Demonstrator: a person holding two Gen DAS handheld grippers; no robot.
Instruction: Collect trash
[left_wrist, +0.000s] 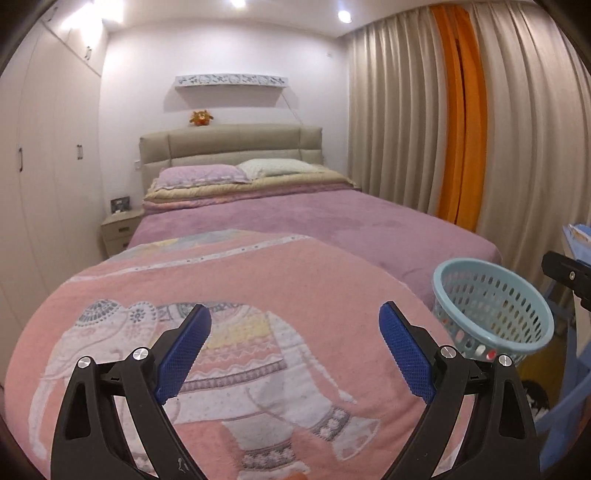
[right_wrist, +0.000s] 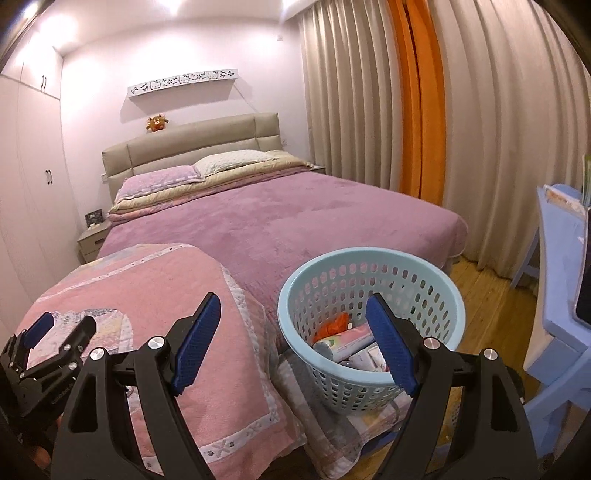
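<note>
The left gripper (left_wrist: 295, 325) stands spread wide, its blue ribbed pads far apart and nothing between them; it hangs over a pink blanket (left_wrist: 229, 295) printed with a patterned elephant (left_wrist: 236, 343), touching neither. The right gripper (right_wrist: 293, 325) is also open, somewhat less wide, and empty. Its left pad sits in front of the pink blanket's edge and its right pad (right_wrist: 391, 350) lies in front of the near rim of a light blue perforated basket (right_wrist: 369, 258); whether that pad touches the rim cannot be told.

The trash (right_wrist: 347, 347) lies in the bottom of the basket: an orange crumpled wrapper, a white tube or roll with coloured print, and other pale packets. The basket stands on the foot of the bed, just right of the pink blanket, on a paler quilted cover that hangs toward the wooden floor (right_wrist: 480, 280).

Only the right wrist view looks down into the basket and shows its contents. It also shows the left gripper from the side at the lower left, over the blanket, and a blue desk (right_wrist: 561, 258) at the right edge. The left wrist view shows the basket only from outside, at its right, tilted and with the inside mostly hidden, and a black part of the other gripper past it. It gives the full elephant print, which the right view cuts off.

Both views show the purple bedspread (left_wrist: 332, 221), two pillows, the beige headboard with a small orange plush toy (left_wrist: 201, 118) on top, and beige curtains (left_wrist: 388, 129) with an orange strip.
</note>
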